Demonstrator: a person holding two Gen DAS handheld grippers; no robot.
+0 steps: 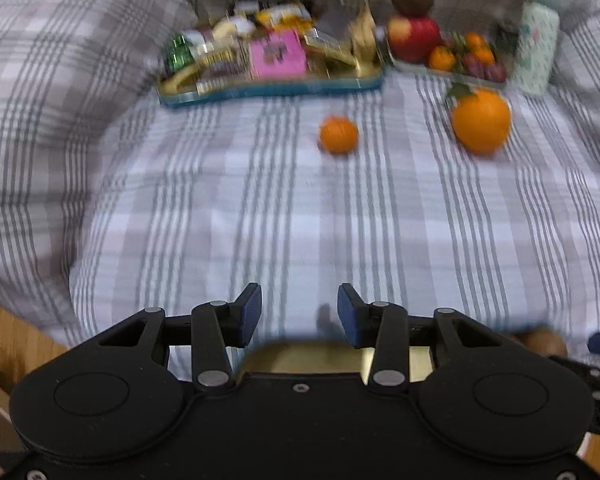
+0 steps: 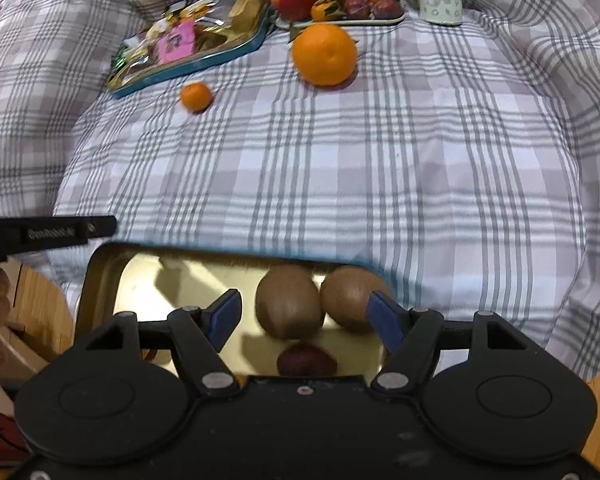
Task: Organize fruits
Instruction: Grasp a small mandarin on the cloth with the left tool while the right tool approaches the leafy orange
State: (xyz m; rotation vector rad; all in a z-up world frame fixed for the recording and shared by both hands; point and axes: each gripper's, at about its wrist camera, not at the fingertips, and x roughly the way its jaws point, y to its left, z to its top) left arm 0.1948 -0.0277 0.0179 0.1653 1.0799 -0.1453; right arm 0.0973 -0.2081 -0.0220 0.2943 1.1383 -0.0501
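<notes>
While two kiwis (image 2: 288, 306) and a plum (image 2: 306, 360) lie in the gold tin (image 2: 100, 280), two oranges (image 2: 325, 54) wait on the bed (image 2: 380, 160). Both hand-held grippers, left (image 1: 299, 312) and right (image 2: 306, 314), are open and hold nothing.

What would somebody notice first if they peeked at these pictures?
Probably the big bright orange sitting alone on the checked grey-and-white cloth, with a small mandarin nearby to its left. Close up, two fuzzy brown kiwis lie side by side in a shiny gold tin tray, just in front of the right tool.
</notes>
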